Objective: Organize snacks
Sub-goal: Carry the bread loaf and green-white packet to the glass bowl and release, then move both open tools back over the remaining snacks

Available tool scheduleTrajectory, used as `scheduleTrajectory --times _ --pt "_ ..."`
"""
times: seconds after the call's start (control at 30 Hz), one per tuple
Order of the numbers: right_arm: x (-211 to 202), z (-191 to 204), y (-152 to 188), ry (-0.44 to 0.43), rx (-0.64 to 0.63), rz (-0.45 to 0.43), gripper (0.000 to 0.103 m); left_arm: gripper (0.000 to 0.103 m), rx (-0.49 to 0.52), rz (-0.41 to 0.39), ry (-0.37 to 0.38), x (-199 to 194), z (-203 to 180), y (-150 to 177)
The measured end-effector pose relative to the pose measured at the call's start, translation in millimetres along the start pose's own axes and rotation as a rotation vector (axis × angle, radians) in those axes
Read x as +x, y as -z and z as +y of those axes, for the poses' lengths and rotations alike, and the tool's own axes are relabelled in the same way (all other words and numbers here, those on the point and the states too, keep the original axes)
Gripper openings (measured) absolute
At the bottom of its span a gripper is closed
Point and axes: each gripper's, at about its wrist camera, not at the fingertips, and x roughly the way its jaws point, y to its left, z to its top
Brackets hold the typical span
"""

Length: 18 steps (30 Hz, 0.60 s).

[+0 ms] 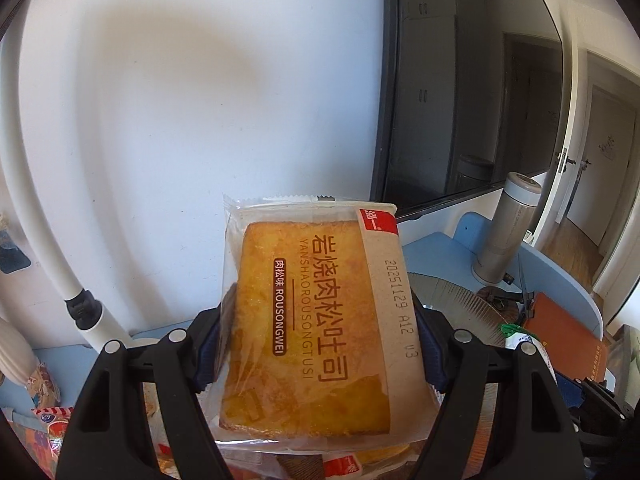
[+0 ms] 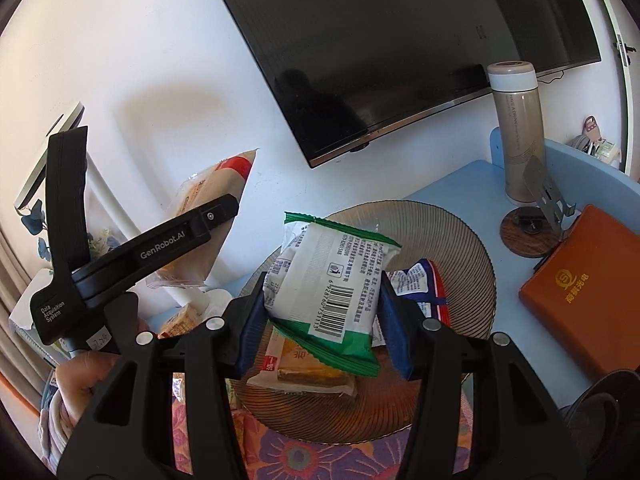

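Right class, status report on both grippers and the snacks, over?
Left gripper shut on orange toast packet, held aloft. Right gripper shut on green-white snack packet above ribbed glass plate. Nothing in the way.

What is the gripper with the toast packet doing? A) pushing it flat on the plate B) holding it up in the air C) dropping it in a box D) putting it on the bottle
B: the left gripper pinches the toast packet between its pads, raised in front of the white wall, clear of the plate.
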Motion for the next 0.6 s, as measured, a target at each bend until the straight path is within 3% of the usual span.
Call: scheduleTrajectory --times 0.13,0.17,0.2,0.23,0.3,0.47,0.6 --pt "-1 -7 -2 0.020 0.003 -0.004 0.055 0.075 0.014 0.018 0.059 15 -13 -5" --pt "1 -9 -2 0.025 -0.002 0.001 0.072 0.077 0.039 0.039 0.064 21 -17 -5" --pt "3 -10 -1 0.030 -0.004 0.007 0.089 0.087 0.066 0.061 0.065 27 -22 -5" --pt "5 -12 -2 0.038 -0.004 0.015 0.099 0.098 0.084 0.068 0.044 31 -25 -5" --pt "6 -14 0 0.053 -0.006 0.022 0.100 0.098 0.101 0.054 -0.003 31 -27 -2" --pt "7 -18 1 0.044 0.052 0.040 0.100 0.098 0.115 0.112 -0.038 32 -18 3" --pt "2 -10 3 0.036 0.075 0.040 0.100 0.098 0.127 0.114 -0.068 17 -11 9"
